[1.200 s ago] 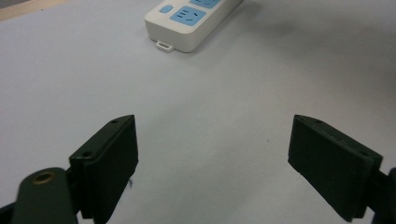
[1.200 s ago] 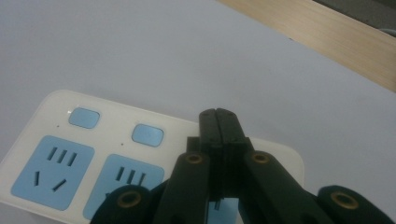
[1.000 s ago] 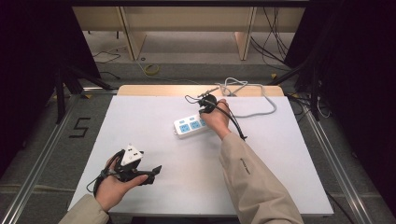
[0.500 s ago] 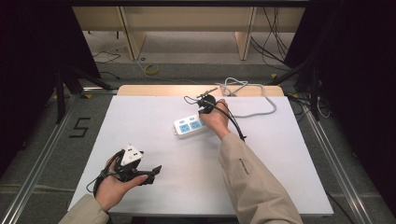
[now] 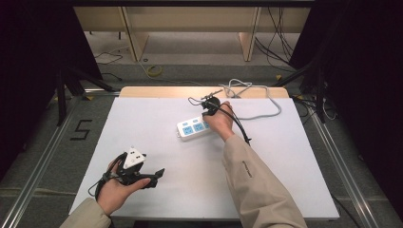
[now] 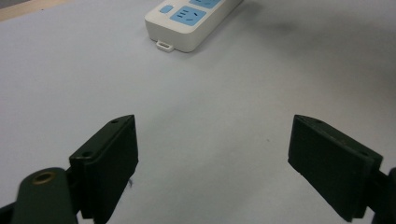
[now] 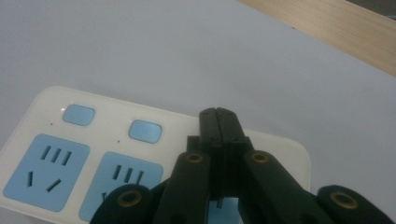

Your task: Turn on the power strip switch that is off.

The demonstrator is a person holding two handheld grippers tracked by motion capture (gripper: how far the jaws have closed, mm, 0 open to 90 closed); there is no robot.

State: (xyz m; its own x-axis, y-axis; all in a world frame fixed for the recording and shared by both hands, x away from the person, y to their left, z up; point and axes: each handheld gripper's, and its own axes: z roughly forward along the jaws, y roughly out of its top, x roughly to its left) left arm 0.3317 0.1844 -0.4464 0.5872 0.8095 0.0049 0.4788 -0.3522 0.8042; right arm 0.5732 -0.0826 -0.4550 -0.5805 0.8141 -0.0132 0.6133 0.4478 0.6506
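Note:
A white power strip with blue sockets and blue switches lies at the middle back of the white table. Its grey cable loops away to the back right. My right gripper is shut, tips down over the strip's right end. In the right gripper view the closed tips sit on the power strip just right of the second switch; nothing is between them. My left gripper rests at the front left, open and empty. Seen from the left gripper, the power strip lies well ahead.
A bare wooden strip runs along the table's far edge. Metal rails flank the table on both sides, and a "5" mark is on the floor at left. Shelf legs and loose cables stand behind the table.

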